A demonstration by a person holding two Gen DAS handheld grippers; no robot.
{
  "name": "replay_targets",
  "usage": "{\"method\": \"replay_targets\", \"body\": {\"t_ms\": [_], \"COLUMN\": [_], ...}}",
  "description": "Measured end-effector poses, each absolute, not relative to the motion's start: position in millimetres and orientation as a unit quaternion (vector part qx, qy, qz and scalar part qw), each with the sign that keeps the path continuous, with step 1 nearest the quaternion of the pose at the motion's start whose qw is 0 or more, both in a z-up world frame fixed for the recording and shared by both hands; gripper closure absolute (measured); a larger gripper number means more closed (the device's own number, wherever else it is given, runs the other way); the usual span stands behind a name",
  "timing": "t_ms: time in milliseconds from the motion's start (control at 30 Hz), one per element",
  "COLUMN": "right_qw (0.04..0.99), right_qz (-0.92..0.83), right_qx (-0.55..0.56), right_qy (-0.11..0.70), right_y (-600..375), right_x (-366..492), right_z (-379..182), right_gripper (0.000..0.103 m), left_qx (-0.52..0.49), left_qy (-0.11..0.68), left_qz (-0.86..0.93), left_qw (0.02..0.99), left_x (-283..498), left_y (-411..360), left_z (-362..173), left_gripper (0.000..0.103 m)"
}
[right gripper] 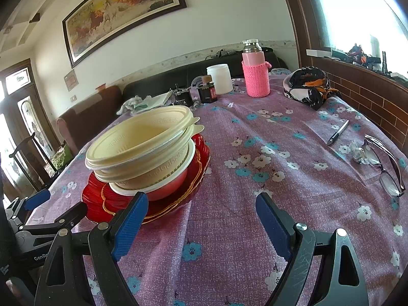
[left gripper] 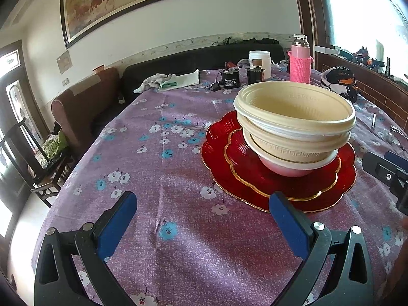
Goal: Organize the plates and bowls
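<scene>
Here both the left gripper [left gripper: 202, 205] and right gripper [right gripper: 201, 207] gape wide, empty, near the stacked bowls [left gripper: 295, 125] on red plates [left gripper: 255, 178].

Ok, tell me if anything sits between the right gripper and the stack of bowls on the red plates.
Nothing visible does. The right gripper is open and empty, and the stack of bowls on the red plates sits just ahead, past its left finger, with only bare tablecloth around.

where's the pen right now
In the right wrist view the pen lies on the tablecloth at right, just left of the glasses and wrapped candy.
</scene>
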State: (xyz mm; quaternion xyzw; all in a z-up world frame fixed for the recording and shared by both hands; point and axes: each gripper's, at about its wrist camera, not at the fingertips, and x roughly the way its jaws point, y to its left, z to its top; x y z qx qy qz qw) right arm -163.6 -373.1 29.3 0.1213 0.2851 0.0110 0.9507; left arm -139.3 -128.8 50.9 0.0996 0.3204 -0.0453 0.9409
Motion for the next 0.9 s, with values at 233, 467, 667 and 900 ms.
{"method": "replay_targets", "body": {"t_ms": [233,467,667,900], "right_qw": [0.950,0.950,0.950,0.950], "right_qz": [0.011,0.011,0.011,0.010], "right_qx": [0.122,0.122,0.122,0.122], "right_qy": [0.286,0.287,0.288,0.289], "right_y": [-373.9,-374.2,-374.1,-375.0], "right_x": [-163.4,-162.9,-163.0,-161.9], "right_z": [28.6,28.7,28.8,28.5], "right_gripper": [0.014,0.014,0.014,0.014], "left_qx": [0.099,0.099,0.092,0.097], "left_qy": [0.320,0.322,0.331,0.329], "left_qz": [-0.044,-0.045,-0.056,-0.057], "left_qw": [0.941,0.941,0.937,0.938], "left_x": [-139.2,-139.1,-136.2,-137.9], "left_y": [-127.5,-127.2,-124.4,-122.6], "left_z": [51.3,51.4,50.1,51.8], "left_gripper": [0.000,0.000,0.000,0.000]}}
